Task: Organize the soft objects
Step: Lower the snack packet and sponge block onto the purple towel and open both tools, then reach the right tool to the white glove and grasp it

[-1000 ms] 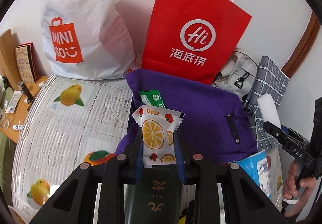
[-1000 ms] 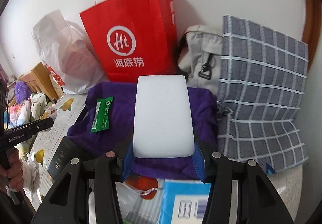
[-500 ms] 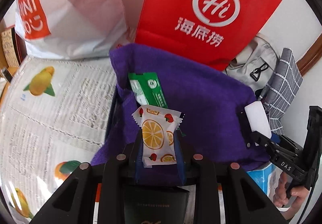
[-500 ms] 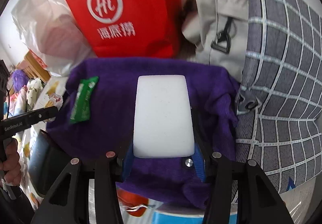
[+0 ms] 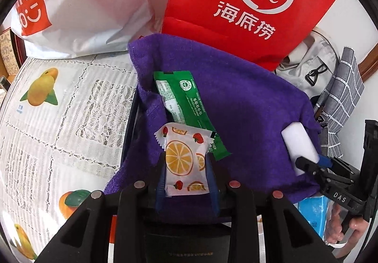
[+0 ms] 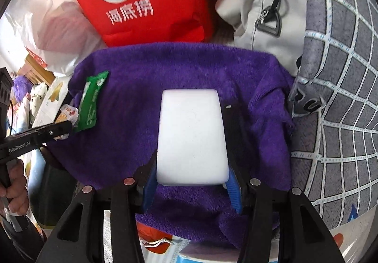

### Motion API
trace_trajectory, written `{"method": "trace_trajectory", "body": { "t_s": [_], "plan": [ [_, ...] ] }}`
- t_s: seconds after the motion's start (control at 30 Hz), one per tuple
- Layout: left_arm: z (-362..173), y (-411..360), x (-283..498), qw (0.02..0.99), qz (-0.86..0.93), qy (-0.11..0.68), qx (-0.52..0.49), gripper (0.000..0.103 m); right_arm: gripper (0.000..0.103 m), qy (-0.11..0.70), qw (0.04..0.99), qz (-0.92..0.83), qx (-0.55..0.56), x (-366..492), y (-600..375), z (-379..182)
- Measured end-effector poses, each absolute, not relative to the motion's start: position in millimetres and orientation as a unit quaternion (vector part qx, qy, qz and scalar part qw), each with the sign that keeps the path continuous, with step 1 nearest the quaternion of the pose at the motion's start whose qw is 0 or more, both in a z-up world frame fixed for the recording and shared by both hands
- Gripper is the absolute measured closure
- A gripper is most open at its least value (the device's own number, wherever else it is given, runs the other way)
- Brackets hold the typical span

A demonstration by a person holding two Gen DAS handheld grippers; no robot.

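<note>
A purple towel [image 5: 248, 109] is draped over a dark box, and a green sachet [image 5: 186, 107] lies on its left part. My left gripper [image 5: 185, 156] hangs low over the towel's near-left edge. Its jaws are opening, with an orange-slice snack packet [image 5: 182, 159] still touching both blue pads. My right gripper [image 6: 192, 112] is over the towel's [image 6: 189, 69] right part. Its jaws are opening too, around a white sponge block [image 6: 191, 135] that still sits between the pads. The left wrist view also shows the sponge [image 5: 298, 142] in the right gripper [image 5: 304, 163].
Behind the towel stand a red paper bag [image 5: 248, 10] and a white plastic bag [image 5: 78, 8]. A grey backpack [image 6: 264, 3] and a checked grey bag [image 6: 335, 97] crowd the right. A fruit-print tablecloth [image 5: 59, 109] spreads left. A blue tissue pack [image 5: 314, 213] lies near right.
Both grippers came down and forward over the purple towel, each still with its object. The bags behind now look closer and higher in the views.
</note>
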State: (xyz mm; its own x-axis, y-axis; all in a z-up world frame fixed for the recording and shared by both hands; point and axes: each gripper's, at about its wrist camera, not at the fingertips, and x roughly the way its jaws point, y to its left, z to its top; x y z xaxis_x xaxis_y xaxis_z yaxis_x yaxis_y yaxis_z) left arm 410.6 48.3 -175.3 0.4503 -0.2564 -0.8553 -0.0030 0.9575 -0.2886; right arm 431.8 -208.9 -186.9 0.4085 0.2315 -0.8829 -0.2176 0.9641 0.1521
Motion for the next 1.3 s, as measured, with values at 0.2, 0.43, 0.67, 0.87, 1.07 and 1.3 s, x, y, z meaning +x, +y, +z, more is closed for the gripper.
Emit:
{"method": "trace_trajectory", "body": {
  "t_s": [0.2,0.43,0.67,0.87,1.07,1.3],
  "plan": [
    [-170.8,50.8,404.4,0.840,-0.085,0.520,-0.129,0.046,0.024,0.515,0.851,0.092,-0.035,427.4,-205.2,-183.2],
    [-155.4,61.8,388.0,0.845,-0.072,0.511,-0.140,0.046,0.024,0.467,0.879,0.090,-0.021,396.0,-213.4,-147.6],
    [-132.3,69.5,352.7,0.866,-0.062,0.477,-0.138,0.046,0.025,0.438,0.892,0.111,-0.025,343.2,-209.0,-126.7],
    [-124.0,71.0,316.9,0.870,-0.077,0.468,-0.137,0.046,0.033,0.441,0.887,0.135,-0.007,294.1,-199.6,-128.0],
    [-116.6,68.8,279.2,0.876,-0.080,0.460,-0.122,0.046,0.040,0.446,0.884,0.142,0.012,255.1,-193.1,-130.3],
    [-119.2,70.7,237.9,0.882,-0.071,0.454,-0.103,0.045,0.040,0.425,0.893,0.147,0.019,213.0,-184.3,-126.0]
  ]
}}
